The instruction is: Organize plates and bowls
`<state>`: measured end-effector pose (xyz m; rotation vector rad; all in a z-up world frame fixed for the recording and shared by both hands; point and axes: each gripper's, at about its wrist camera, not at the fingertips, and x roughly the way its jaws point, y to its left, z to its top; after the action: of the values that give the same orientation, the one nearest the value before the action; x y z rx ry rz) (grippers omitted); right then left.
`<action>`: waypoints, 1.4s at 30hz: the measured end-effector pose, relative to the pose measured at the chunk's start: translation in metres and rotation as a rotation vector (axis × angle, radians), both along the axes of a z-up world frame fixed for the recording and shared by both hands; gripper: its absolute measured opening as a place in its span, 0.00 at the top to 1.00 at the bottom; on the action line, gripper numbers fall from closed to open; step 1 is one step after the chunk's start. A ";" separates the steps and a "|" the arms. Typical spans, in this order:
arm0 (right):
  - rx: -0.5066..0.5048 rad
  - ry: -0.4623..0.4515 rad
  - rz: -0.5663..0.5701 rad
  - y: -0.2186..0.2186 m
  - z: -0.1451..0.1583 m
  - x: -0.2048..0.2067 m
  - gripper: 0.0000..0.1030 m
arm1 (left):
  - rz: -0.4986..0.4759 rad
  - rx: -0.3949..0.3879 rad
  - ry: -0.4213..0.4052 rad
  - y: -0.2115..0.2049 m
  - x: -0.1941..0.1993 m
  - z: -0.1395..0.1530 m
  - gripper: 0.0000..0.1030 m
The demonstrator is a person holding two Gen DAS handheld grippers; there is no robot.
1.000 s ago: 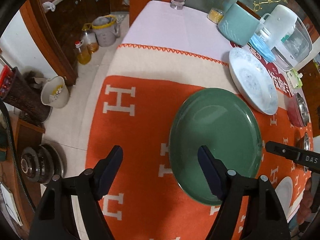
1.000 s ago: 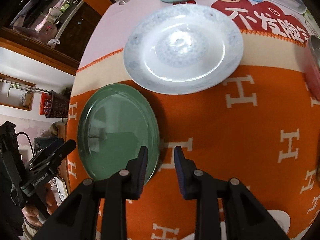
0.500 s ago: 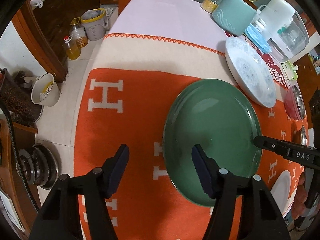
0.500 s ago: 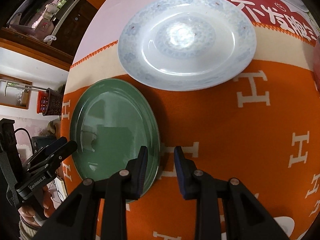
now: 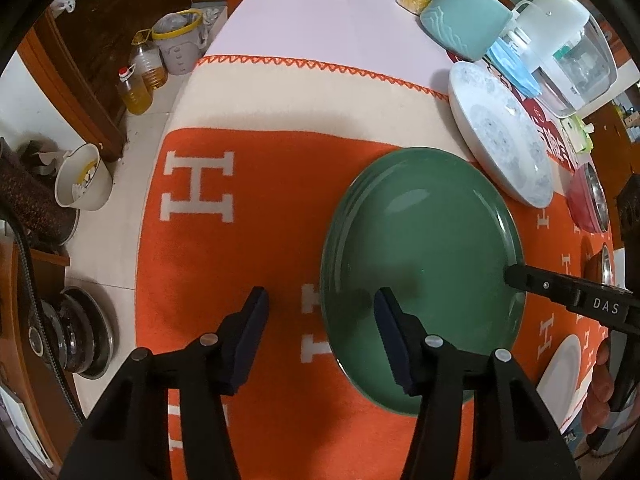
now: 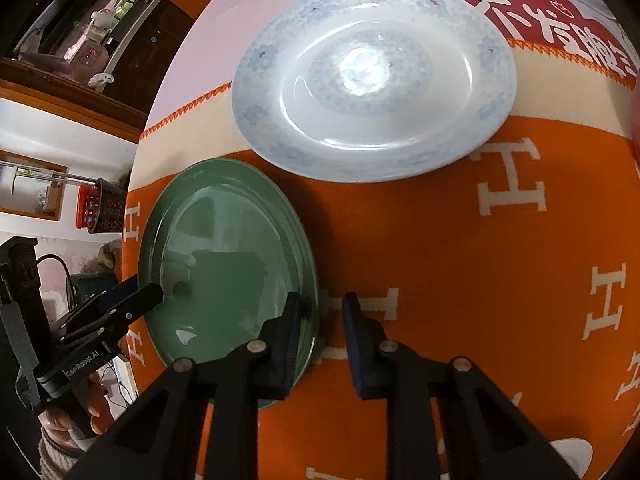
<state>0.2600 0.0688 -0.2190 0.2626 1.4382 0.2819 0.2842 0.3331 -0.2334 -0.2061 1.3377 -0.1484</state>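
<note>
Here: both grippers (image 5: 320,320) (image 6: 322,322) closing astride green plate (image 5: 424,248) rim, unclamped; "DAS", "GenRobot.AI".

Take the large plate (image 5: 424,264) on the worktop (image 5: 320,32) as your landmark. It lay flat on the blanket (image 5: 240,184). Your left gripper (image 5: 320,312) straddled its near-left rim, one finger over the plate, the other over the blanket. Your right gripper (image 6: 322,316) straddled the opposite rim in the same way. The patterned plate (image 6: 372,80) lay just behind and to the right of it, close by its rim. Further behind that stood a mug (image 5: 464,24) and a kettle (image 5: 568,48). Two bowls (image 5: 588,200) sat to its right.
</note>
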 end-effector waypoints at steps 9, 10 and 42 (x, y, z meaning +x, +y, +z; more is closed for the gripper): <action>0.022 -0.017 0.019 0.006 0.000 -0.002 0.90 | -0.064 -0.007 0.024 -0.008 0.002 0.000 0.80; 0.024 -0.016 0.017 0.006 0.000 -0.001 0.90 | -0.068 0.000 0.023 -0.010 0.001 0.000 0.80; 0.106 -0.044 -0.020 -0.024 0.027 -0.029 0.91 | -0.052 -0.039 -0.049 -0.030 -0.041 0.054 0.86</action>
<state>0.2307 0.0451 -0.1922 0.3545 1.3782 0.3464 0.2432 0.3034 -0.1791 -0.1994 1.2925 -0.2225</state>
